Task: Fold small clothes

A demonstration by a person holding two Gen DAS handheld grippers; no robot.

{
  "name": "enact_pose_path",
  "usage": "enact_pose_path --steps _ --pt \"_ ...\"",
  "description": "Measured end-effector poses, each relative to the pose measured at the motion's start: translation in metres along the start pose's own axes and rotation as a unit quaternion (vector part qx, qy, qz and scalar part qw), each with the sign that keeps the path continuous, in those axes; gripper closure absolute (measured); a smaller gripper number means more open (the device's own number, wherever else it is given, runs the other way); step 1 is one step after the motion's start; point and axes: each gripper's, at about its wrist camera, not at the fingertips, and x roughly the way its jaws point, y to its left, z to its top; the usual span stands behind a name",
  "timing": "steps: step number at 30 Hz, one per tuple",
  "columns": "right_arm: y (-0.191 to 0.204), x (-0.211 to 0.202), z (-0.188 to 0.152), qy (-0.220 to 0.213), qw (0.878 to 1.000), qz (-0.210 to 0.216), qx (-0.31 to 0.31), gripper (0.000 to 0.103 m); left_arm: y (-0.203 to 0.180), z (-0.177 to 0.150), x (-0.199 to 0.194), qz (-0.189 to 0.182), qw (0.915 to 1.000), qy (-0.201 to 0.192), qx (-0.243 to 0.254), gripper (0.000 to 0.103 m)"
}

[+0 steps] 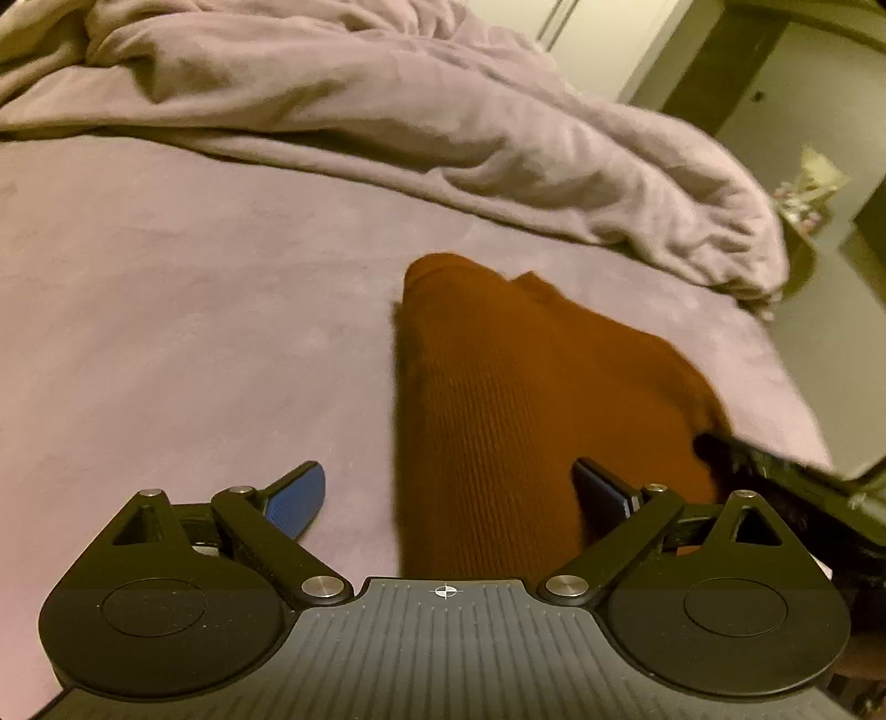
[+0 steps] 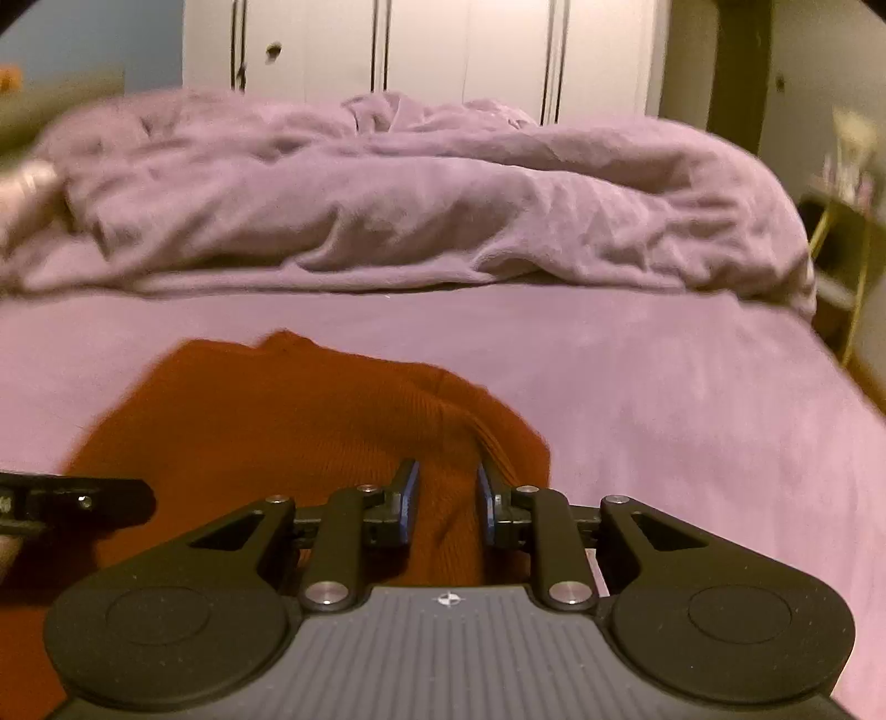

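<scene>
A rust-orange ribbed knit garment [image 1: 498, 399] lies on the purple bed sheet [image 1: 166, 304]. My left gripper [image 1: 448, 493] is open, its jaws wide apart over the garment's near left edge, with one blue pad [image 1: 296, 498] over bare sheet. In the right wrist view the garment [image 2: 266, 421] lies low and left of centre. My right gripper [image 2: 446, 498] is shut on a raised fold of the garment between its narrow jaws. The other gripper's black body [image 2: 77, 507] shows at the left edge.
A crumpled purple duvet [image 2: 415, 210] is heaped across the far half of the bed. White wardrobe doors [image 2: 443, 50] stand behind it. The bed's right edge [image 1: 797, 399] drops to the floor, with a small side table [image 2: 847, 221] beyond.
</scene>
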Motion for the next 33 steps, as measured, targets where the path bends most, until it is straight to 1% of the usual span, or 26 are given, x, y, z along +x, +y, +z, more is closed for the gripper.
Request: enact_pose_path --steps 1,2,3,4,6,7,8,9,10,11,13,16,18,20,23,25,27,30,31,33 --pt "-0.005 -0.014 -0.006 0.004 1.0 0.011 0.013 0.076 0.001 -0.003 -0.01 -0.008 0.9999 0.003 0.009 0.005" --pt "-0.01 -0.029 -0.016 0.001 1.0 0.015 0.025 0.071 0.001 -0.007 -0.02 -0.019 0.9997 0.005 0.017 0.005" --pt "-0.013 -0.044 -0.027 0.0 0.999 0.016 0.03 0.069 0.001 -0.012 -0.027 -0.032 0.9992 0.006 0.025 0.005" --pt "-0.015 -0.055 -0.039 0.005 0.999 0.024 0.03 0.068 0.0 -0.018 -0.032 -0.039 0.9985 0.015 0.034 0.005" --pt "-0.019 -0.072 -0.061 0.005 0.999 0.033 0.032 0.066 -0.001 -0.027 -0.035 -0.044 0.9977 0.025 0.046 0.005" --pt "-0.021 -0.077 -0.069 0.005 0.999 0.028 0.028 0.065 -0.002 -0.032 -0.032 -0.043 0.997 0.031 0.057 0.004" --pt "-0.024 -0.082 -0.074 0.003 0.999 0.022 0.026 0.059 -0.002 -0.036 -0.029 -0.036 0.9966 0.036 0.066 0.004" --pt "-0.029 -0.084 -0.076 0.006 0.999 0.016 0.034 0.054 0.0 -0.038 -0.026 -0.037 0.9966 0.04 0.062 0.004" --pt "-0.034 -0.082 -0.075 0.013 0.999 0.013 0.046 0.048 0.005 -0.038 -0.025 -0.046 0.997 0.044 0.045 0.004" --pt "-0.042 -0.081 -0.072 0.023 0.997 0.016 0.067 0.048 0.009 -0.035 -0.026 -0.055 0.9971 0.045 0.026 0.004" --pt "-0.058 -0.079 -0.067 0.034 0.993 0.036 0.112 0.047 0.019 -0.028 -0.027 -0.078 0.9957 0.049 -0.012 0.005" --pt "-0.079 -0.068 -0.062 0.051 0.983 0.079 0.157 0.045 0.033 -0.018 -0.018 -0.103 0.9919 0.041 -0.061 0.012" --pt "-0.088 -0.052 -0.061 0.076 0.971 0.118 0.196 0.045 0.037 -0.013 -0.002 -0.124 0.9866 0.055 -0.09 0.014" --pt "-0.091 -0.035 -0.061 0.09 0.961 0.141 0.221 0.045 0.041 -0.01 0.012 -0.143 0.9814 0.062 -0.112 0.016" --pt "-0.097 -0.016 -0.059 0.091 0.944 0.177 0.263 0.044 0.038 -0.001 0.023 -0.155 0.9794 0.06 -0.116 0.023" --pt "-0.102 -0.006 -0.057 0.098 0.927 0.209 0.295 0.044 0.036 0.002 0.031 -0.16 0.9783 0.068 -0.113 0.026" --pt "-0.107 0.004 -0.058 0.102 0.912 0.231 0.324 0.041 0.036 0.003 0.037 -0.157 0.9781 0.071 -0.116 0.029" --pt "-0.11 0.011 -0.063 0.102 0.896 0.25 0.353 0.04 0.037 0.003 0.038 -0.158 0.9775 0.072 -0.119 0.034" --pt "-0.113 0.011 -0.065 0.099 0.888 0.258 0.368 0.04 0.039 0.003 0.037 -0.161 0.977 0.073 -0.119 0.035" --pt "-0.123 0.011 -0.073 0.09 0.866 0.274 0.407 0.04 0.042 0.002 0.036 -0.164 0.9758 0.076 -0.124 0.036"
